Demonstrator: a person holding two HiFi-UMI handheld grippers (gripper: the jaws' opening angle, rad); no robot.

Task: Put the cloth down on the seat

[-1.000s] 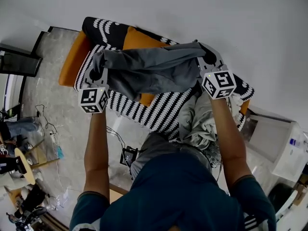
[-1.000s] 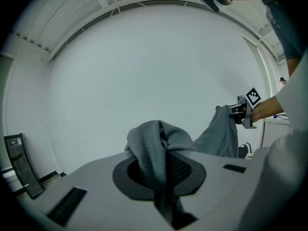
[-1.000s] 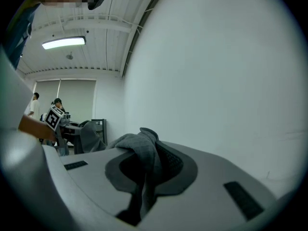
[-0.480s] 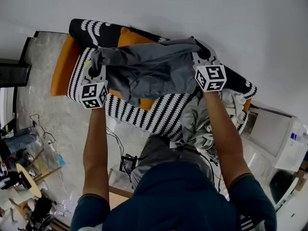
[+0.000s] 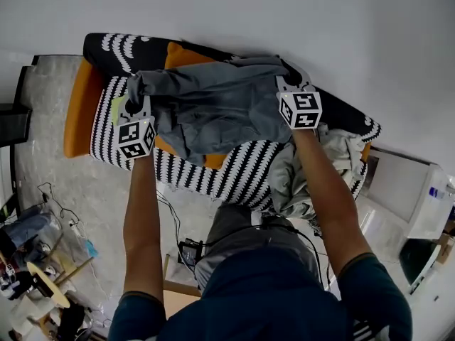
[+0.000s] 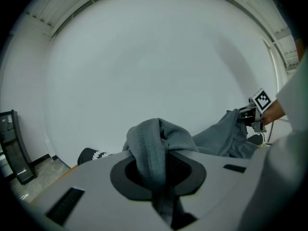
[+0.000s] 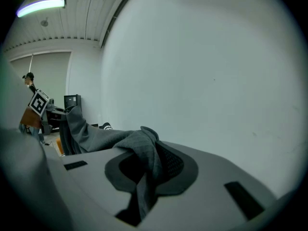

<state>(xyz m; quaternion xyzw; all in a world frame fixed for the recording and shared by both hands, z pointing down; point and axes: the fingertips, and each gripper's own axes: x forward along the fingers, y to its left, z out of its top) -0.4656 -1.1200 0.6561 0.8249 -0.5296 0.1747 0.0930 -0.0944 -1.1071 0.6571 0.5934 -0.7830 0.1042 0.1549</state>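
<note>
A grey cloth (image 5: 213,109) hangs stretched between my two grippers above the seat of a sofa (image 5: 227,169) with a black-and-white patterned cover and orange cushions. My left gripper (image 5: 134,109) is shut on the cloth's left corner, over the sofa's left part. At the right corner my right gripper (image 5: 290,85) is shut on the fabric, close to the backrest. In the left gripper view the cloth (image 6: 154,148) is bunched in the left gripper (image 6: 160,174), with the right gripper (image 6: 256,113) far off. The right gripper view shows the cloth (image 7: 139,153) pinched in the right gripper (image 7: 144,174).
A heap of pale clothes (image 5: 306,169) lies on the sofa's right end. A white wall (image 5: 284,13) rises behind the sofa. A white cabinet (image 5: 405,197) stands at the right. Cables and a black device (image 5: 190,251) lie on the marble floor near the person's legs.
Both grippers have carried the stretched cloth farther over the sofa, toward its backrest and the wall. The grip on both corners is unchanged.
</note>
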